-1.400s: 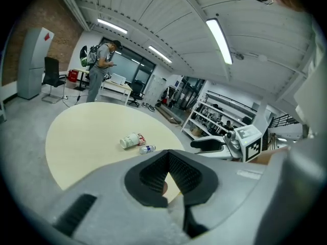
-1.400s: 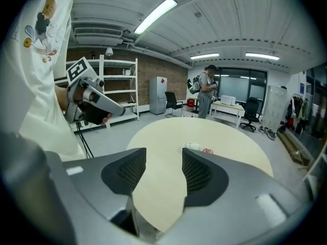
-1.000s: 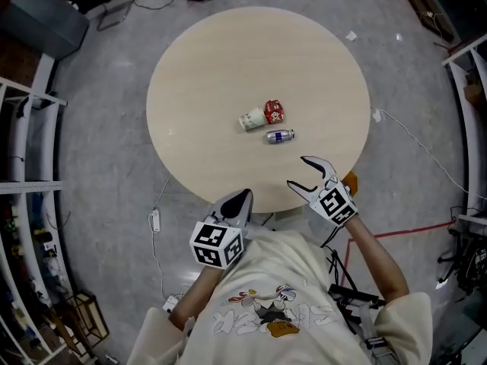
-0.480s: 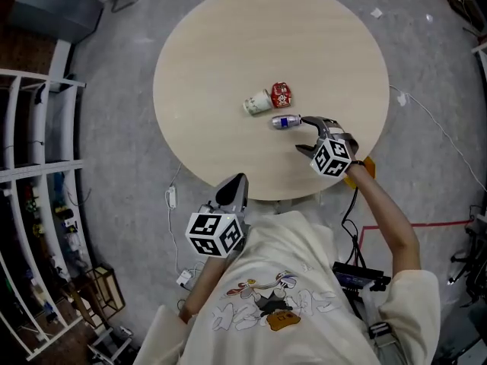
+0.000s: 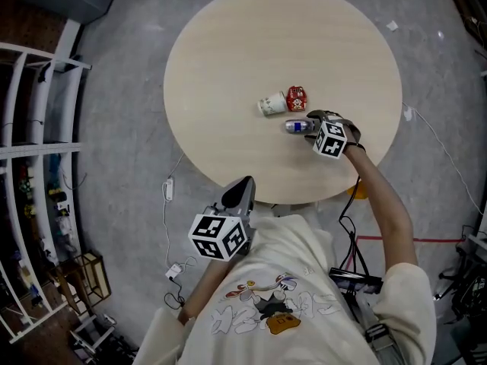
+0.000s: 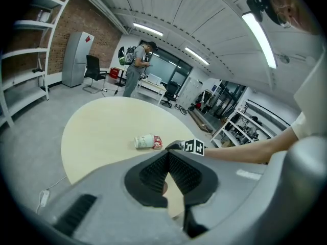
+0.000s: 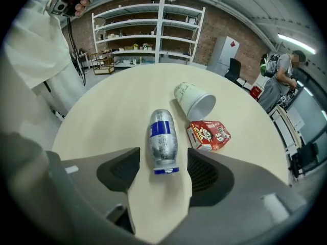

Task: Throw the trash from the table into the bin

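Note:
Three bits of trash lie near the middle of the round table (image 5: 228, 67): a silver bottle with a blue band (image 5: 297, 126) (image 7: 163, 141), a white paper cup on its side (image 5: 271, 104) (image 7: 194, 100) and a red carton (image 5: 296, 97) (image 7: 208, 135). My right gripper (image 5: 310, 125) (image 7: 157, 172) is open, its jaws on either side of the bottle's near end, not closed on it. My left gripper (image 5: 238, 192) (image 6: 167, 168) is shut with nothing in it, held at the table's near edge by my body.
Metal shelving (image 5: 30, 128) stands to the left of the table, and cables (image 5: 171, 196) trail on the grey floor (image 5: 122, 128) around it. A person (image 6: 136, 68) stands far off beyond the table. No bin shows in any view.
My right gripper has moved forward over the table from its near edge to the bottle, and its open jaws now straddle the bottle's end. The left gripper has stayed in place.

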A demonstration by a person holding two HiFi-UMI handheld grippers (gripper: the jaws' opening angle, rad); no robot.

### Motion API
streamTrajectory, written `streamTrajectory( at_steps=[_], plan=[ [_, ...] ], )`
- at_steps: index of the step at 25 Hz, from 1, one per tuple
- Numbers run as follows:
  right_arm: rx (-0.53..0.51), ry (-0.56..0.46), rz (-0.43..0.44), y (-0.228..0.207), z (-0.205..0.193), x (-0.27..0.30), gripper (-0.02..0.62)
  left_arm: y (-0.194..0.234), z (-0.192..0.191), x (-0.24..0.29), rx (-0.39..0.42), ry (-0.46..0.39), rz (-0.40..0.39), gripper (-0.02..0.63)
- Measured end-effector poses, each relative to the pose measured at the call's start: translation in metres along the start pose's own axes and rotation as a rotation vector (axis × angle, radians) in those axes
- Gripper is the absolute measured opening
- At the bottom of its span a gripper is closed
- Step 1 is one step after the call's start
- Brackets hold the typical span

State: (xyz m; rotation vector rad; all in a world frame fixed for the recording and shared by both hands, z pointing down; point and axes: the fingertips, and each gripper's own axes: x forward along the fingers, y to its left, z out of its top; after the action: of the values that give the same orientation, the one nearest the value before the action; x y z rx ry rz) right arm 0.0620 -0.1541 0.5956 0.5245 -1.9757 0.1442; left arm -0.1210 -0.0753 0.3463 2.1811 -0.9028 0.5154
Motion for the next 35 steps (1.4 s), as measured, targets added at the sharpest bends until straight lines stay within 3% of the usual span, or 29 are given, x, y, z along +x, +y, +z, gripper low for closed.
streamTrajectory(
  at_steps=[3,8,20,28,32,35],
  plan=[
    [-0.034,0.031,0.012,0.0,0.002,0.004,0.286,0.005,0.006,-0.003,0.003,-0.013,-0.008,0.005],
    [-0.086,0.067,0.017,0.001,0.003,0.009,0.178,0.016,0.012,-0.004,-0.014,-0.025,-0.017,0.003],
    [-0.015,0.117,-0.022,0.014,0.015,0.004,0.17,0.038,0.023,-0.015,-0.027,-0.049,-0.077,0.003],
    [0.143,0.072,-0.11,0.026,0.048,-0.018,0.17,0.061,0.032,-0.024,-0.01,-0.055,-0.15,0.004],
    [0.276,0.053,-0.136,0.041,0.056,-0.024,0.17,0.068,0.027,-0.027,-0.034,-0.004,-0.238,0.003],
    [0.32,0.048,-0.165,0.05,0.064,-0.026,0.17,0.071,0.027,-0.022,-0.018,0.021,-0.306,0.003]
  ],
)
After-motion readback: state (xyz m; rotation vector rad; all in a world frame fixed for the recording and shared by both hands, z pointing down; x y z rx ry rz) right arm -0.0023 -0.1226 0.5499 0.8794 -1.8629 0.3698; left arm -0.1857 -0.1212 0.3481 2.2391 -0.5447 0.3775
